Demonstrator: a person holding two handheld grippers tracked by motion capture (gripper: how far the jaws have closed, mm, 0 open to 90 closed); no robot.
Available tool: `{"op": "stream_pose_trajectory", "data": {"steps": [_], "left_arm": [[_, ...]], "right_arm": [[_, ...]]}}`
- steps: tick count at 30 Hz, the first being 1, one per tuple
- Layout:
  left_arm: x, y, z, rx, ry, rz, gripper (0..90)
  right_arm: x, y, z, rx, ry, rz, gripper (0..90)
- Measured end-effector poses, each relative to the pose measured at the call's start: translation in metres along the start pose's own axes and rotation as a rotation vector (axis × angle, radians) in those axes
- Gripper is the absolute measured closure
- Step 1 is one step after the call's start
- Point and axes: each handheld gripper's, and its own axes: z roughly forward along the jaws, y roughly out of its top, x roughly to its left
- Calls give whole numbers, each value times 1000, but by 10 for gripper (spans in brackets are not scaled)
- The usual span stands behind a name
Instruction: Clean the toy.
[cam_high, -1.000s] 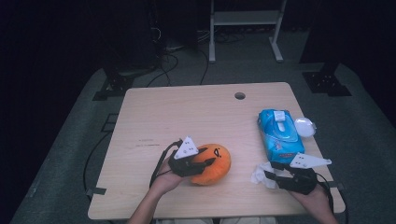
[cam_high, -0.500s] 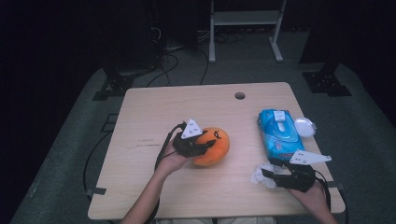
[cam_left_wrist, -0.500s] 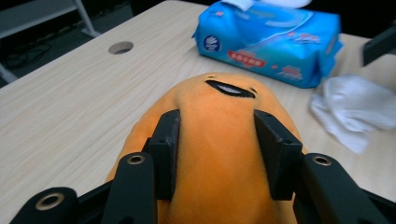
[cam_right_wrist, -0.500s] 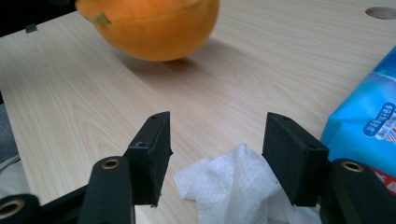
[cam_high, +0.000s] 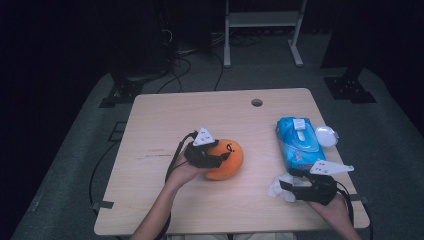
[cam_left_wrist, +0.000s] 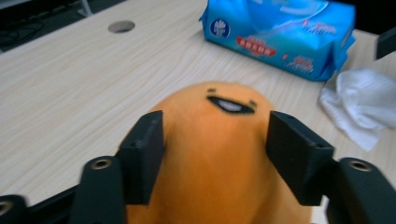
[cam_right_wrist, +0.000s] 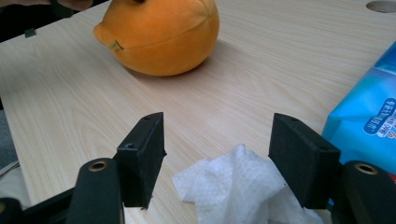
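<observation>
the table (cam_high: 165, 120) is pale wood with a round hole (cam_high: 257, 102) near its far edge, at about one o'clock from the centre. at three o'clock lies the blue wipes pack (cam_high: 298, 142), long side running away from the person, and a small clear lid (cam_high: 327, 135) sits just beside it at its three o'clock.

near the table's centre, a little toward seven o'clock, sits the orange plush (cam_high: 226, 159), round, with a small printed face on top. the left gripper (cam_high: 216, 156) reaches it from nine o'clock. in the left gripper view the plush (cam_left_wrist: 219, 154) bulges up between the two jaws, which have just been opening; they stand spread at its flanks, and whether the pads press it i cannot tell.

at five o'clock, near the front edge, the right gripper (cam_high: 287, 189) points toward nine o'clock. a crumpled white tissue (cam_high: 279, 186) lies on the wood at its tips, just beside the pack's near end. in the right gripper view the tissue (cam_right_wrist: 233, 186) lies loose between the jaws, which have just been opening and stand wide, clear of it.
</observation>
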Motion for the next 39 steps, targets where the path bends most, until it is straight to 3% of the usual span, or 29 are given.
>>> {"op": "stream_pose_trajectory", "data": {"steps": [7, 16, 27, 39], "left_arm": [[2, -12, -23, -14, -11, -58, 243], [2, -33, -54, -13, 34, -85, 200], [-6, -51, -73, -7, 36, -101, 189], [-4, -81, -95, -21, 63, -161, 154]], "right_arm": [[0, 0, 4, 8, -3, 11, 336], [1, -1, 8, 13, 2, 7, 330], [2, -2, 7, 13, 2, 10, 325], [5, -5, 10, 20, 16, 13, 312]]}}
